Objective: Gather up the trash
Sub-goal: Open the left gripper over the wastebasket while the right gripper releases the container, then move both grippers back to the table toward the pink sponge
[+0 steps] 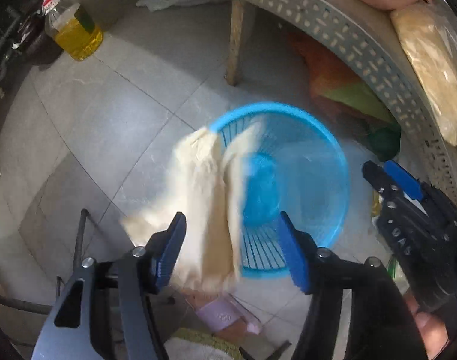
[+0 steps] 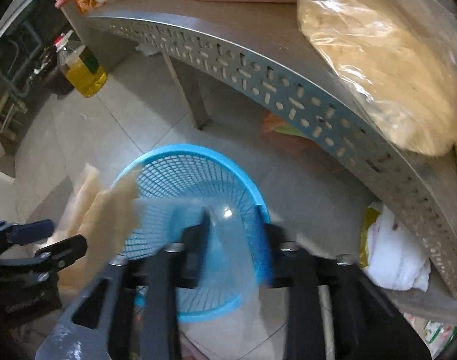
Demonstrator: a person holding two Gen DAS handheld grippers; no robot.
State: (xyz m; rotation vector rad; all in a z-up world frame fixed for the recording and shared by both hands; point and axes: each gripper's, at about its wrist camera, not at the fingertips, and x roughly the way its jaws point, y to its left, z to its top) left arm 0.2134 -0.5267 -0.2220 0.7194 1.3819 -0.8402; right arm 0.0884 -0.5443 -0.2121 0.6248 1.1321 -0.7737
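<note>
A blue mesh basket (image 1: 273, 106) (image 2: 183, 148) stands on the grey floor tiles beside a metal table. Directly above its near rim, my left gripper (image 1: 232, 219) points down with its blue pads spread wide. A blurred, crumpled cream wrapper (image 1: 198, 186) (image 2: 111, 210) hangs loose between them and drapes over the rim. My right gripper (image 2: 234, 225) (image 1: 378, 165) hovers over the basket's other side, its black fingers apart. A blurred translucent plastic piece (image 2: 231, 246) lies between them, above the basket's inside. The left gripper (image 2: 65, 234) shows at the left edge of the right wrist view.
A perforated metal table (image 1: 333, 21) (image 2: 258, 75) curves over the basket, its leg (image 1: 236, 42) just behind. A bagged yellowish lump (image 2: 378, 60) lies on top. An oil bottle (image 1: 75, 33) stands far left, a white bag (image 2: 393, 258) under the table, a sandalled foot (image 1: 225, 315) below.
</note>
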